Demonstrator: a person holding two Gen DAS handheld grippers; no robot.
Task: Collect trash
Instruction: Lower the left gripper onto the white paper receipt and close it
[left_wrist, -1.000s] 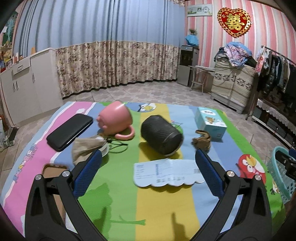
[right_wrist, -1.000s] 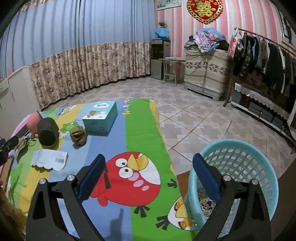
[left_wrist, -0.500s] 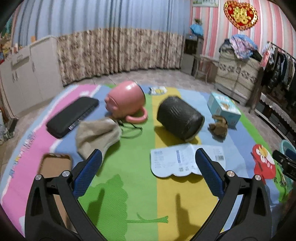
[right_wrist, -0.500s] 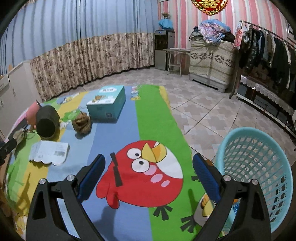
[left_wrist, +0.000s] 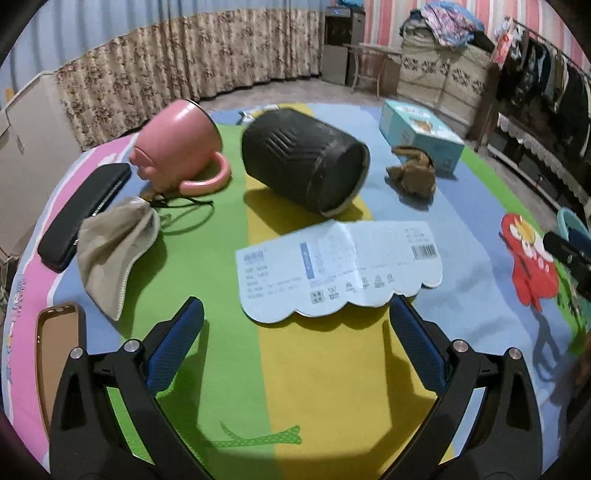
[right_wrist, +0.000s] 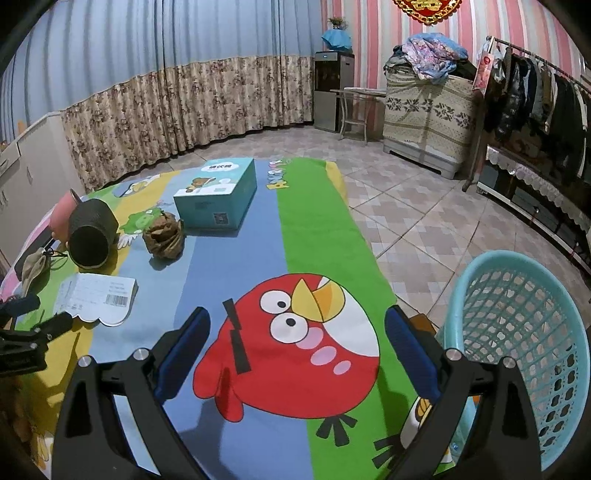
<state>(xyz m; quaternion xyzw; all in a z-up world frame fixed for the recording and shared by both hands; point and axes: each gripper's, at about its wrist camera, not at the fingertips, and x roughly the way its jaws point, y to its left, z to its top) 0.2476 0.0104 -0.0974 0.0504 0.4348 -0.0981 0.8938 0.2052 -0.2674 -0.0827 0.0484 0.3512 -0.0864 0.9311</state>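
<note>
My left tool (left_wrist: 291, 325) is spread wide with nothing between its blue pads, hovering low over the colourful mat (left_wrist: 314, 387) that covers the bench. Just ahead of it, between the fingertips' line and a little to the right, I see the flat paper slip (left_wrist: 340, 266) with a barcode and a scalloped near edge, lying on the yellow and blue stripes. Beyond the slip a black cylinder (left_wrist: 306, 158) lies on its side, and to its left a pink mug (left_wrist: 177, 147) is tipped over. Ahead and to the left of the tool sits a beige cloth pouch (left_wrist: 114, 243), with a black case (left_wrist: 81, 214) farther left and a phone case (left_wrist: 55, 354) beside the left finger. Ahead to the right I see a crumpled brown wad (left_wrist: 412, 173) just beside a teal box (left_wrist: 421, 136). My right tool (right_wrist: 295, 325) is also open and empty, over the red bird printed on the mat. To its right, off the bench's edge, stands a light blue basket (right_wrist: 517, 332).
</note>
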